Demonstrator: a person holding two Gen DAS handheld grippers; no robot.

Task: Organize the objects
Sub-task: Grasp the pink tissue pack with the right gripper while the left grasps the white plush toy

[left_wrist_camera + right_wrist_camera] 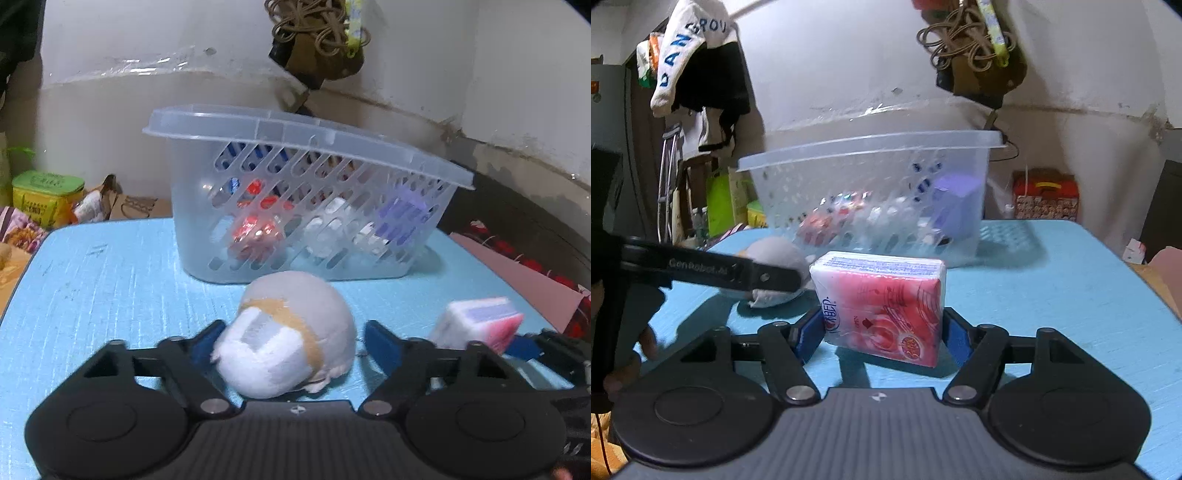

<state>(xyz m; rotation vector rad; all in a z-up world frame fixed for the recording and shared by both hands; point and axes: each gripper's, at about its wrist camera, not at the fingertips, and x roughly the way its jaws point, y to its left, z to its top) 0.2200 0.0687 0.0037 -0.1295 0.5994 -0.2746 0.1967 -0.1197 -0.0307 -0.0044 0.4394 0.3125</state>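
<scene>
Blue surface (110, 280) is carrying a clear basket (295, 206), its contents blurring behind the slots. Left gripper (291, 343) is sitting half apart around a grey plush toy (291, 332), one pad touching, the other clear

From the right wrist, the right gripper (882, 328) is clamping a pink tissue pack (882, 302), the toy partly hiding behind the left gripper

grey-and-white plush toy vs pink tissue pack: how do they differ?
The grey-and-white plush toy is rounded and soft-furred; the pink plastic-wrapped tissue pack is boxy, glossy and printed. The plush toy sits between the left hand-held gripper's fingers, the tissue pack between the right's. Both rest on the blue tabletop.
</scene>
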